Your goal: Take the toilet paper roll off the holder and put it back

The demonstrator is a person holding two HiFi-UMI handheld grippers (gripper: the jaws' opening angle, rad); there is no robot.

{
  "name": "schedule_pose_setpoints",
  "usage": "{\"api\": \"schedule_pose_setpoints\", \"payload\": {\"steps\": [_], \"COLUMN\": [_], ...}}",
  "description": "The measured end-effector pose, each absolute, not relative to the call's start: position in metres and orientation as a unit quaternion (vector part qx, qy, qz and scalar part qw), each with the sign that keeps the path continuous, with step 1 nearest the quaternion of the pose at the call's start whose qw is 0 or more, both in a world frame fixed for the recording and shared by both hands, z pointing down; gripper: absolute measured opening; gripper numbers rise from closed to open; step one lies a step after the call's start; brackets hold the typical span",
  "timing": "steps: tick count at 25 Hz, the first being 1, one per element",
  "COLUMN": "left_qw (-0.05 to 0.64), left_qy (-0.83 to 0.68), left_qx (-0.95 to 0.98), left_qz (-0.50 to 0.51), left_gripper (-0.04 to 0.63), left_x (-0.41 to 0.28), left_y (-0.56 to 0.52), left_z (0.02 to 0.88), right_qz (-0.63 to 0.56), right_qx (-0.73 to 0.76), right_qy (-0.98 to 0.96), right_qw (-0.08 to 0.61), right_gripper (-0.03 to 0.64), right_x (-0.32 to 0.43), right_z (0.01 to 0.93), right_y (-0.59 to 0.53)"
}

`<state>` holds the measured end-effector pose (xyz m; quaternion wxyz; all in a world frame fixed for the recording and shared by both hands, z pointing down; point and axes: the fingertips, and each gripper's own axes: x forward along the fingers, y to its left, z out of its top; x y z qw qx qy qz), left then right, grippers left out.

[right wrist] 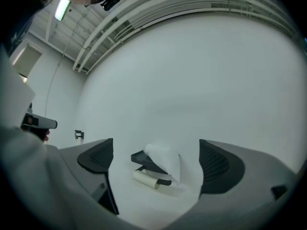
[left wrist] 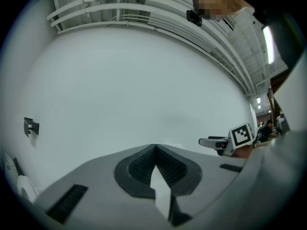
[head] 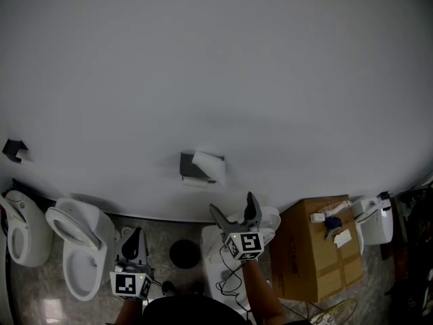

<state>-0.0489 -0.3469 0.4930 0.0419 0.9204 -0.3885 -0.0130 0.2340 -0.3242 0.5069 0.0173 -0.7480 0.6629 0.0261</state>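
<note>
A dark wall holder (head: 189,166) (right wrist: 142,157) hangs on the white wall. A thin white toilet paper roll (right wrist: 145,178) sits on the bar beneath it, and loose white paper (head: 209,166) (right wrist: 166,160) drapes over the holder's top and right side. My right gripper (head: 235,212) (right wrist: 157,158) stands open below the holder and short of it, with the holder framed between its jaws and nothing in them. Lower left, my left gripper (head: 134,238) (left wrist: 155,148) is shut with nothing in it and faces bare wall. The right gripper's marker cube (left wrist: 241,135) appears in the left gripper view.
Two white toilets (head: 82,246) (head: 24,227) stand at the left, and another white fixture (head: 222,257) lies under my right gripper. At the right is a cardboard box (head: 316,257). A black round object (head: 184,253) lies on the floor. A small black bracket (head: 14,149) (left wrist: 31,126) is on the wall.
</note>
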Motion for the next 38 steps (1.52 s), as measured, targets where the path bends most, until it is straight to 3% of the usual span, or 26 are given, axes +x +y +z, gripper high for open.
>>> {"api": "schedule_pose_setpoints", "payload": {"steps": [9, 24, 38], "left_qw": [0.04, 0.044, 0.05], "left_qy": [-0.396, -0.409, -0.417], "left_qx": [0.917, 0.911, 0.907], "left_qz": [-0.013, -0.002, 0.007], "left_gripper": [0.003, 0.003, 0.003], "left_x": [-0.052, -0.059, -0.059], "left_y": [-0.351, -0.362, -0.372], "left_z": [0.494, 0.5, 0.506], "right_qz": [-0.002, -0.026, -0.049], "right_qx": [-0.759, -0.757, -0.733], "right_qy": [0.65, 0.653, 0.678], "right_qw": [0.033, -0.007, -0.028], "right_gripper": [0.54, 0.538, 0.445], "right_x": [0.257, 0.276, 0.281], "right_z": [0.523, 0.555, 0.566], "right_y": [-0.353, -0.403, -0.449]}}
